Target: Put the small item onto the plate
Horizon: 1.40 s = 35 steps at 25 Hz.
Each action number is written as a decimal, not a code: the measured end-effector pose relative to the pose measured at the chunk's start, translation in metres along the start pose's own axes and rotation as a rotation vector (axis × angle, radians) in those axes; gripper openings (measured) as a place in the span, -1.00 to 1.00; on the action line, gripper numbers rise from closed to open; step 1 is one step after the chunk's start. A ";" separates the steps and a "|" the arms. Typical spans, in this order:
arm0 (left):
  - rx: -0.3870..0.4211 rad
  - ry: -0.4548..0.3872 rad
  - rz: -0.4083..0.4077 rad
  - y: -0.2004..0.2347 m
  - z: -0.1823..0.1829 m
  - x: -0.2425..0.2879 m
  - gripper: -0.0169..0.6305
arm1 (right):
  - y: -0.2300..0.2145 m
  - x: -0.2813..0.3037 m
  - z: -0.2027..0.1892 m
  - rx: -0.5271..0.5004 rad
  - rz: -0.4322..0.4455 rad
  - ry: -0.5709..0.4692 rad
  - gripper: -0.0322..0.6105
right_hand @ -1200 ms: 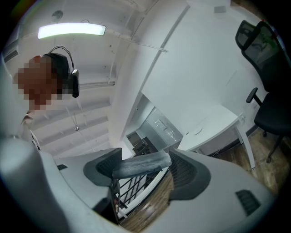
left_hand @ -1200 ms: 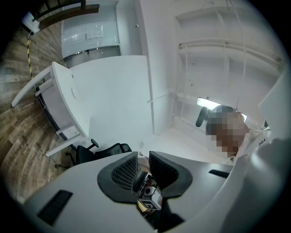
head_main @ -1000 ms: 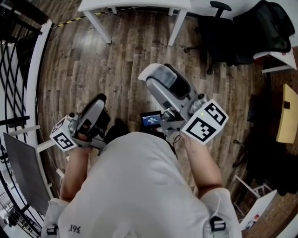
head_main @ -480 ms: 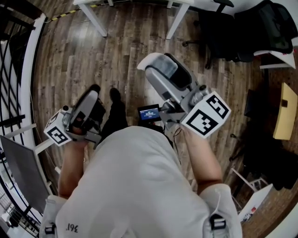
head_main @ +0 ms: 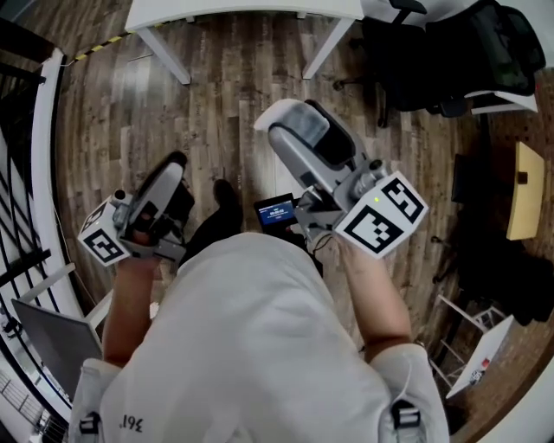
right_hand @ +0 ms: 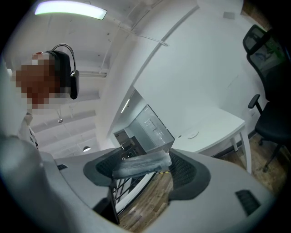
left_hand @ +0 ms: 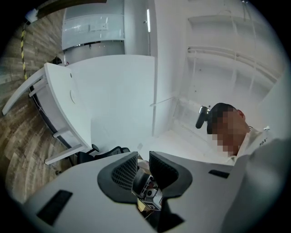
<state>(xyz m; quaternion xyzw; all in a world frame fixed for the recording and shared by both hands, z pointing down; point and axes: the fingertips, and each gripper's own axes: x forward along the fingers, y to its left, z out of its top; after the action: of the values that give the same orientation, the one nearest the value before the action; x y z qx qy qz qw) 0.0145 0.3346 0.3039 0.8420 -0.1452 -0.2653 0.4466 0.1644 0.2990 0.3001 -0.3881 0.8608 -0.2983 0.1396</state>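
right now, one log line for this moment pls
phase: item in hand, over wood floor | right gripper: jaws shut on clear-wrapped small item | left gripper: jaws nearly together, gap contents unclear | plate: not in view

Your views are bright and evenly lit, the ceiling strip light (right_hand: 68, 10) glaring at eleven o'clock in the right gripper view, edges fisheye-bent and dark.

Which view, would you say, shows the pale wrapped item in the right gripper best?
The right gripper view: the pale wrapped item lies crosswise between the right gripper's jaws, which grip it. The head view shows only that gripper's body from above; the left gripper view misses it.
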 end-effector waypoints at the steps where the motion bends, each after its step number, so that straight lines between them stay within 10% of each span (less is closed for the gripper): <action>1: -0.003 0.011 -0.006 0.004 0.012 -0.002 -0.74 | 0.002 0.012 0.000 -0.005 -0.008 -0.003 0.08; 17: -0.027 0.085 -0.035 0.064 0.098 -0.008 -0.74 | -0.009 0.118 0.007 -0.039 -0.069 -0.022 0.08; 35: 0.127 0.038 0.081 0.148 0.148 0.149 -0.74 | -0.165 0.200 0.123 -0.081 0.064 0.032 0.08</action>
<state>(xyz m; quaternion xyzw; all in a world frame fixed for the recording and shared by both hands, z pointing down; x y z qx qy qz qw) 0.0501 0.0799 0.3114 0.8669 -0.1872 -0.2212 0.4056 0.1864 0.0128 0.3047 -0.3610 0.8861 -0.2649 0.1194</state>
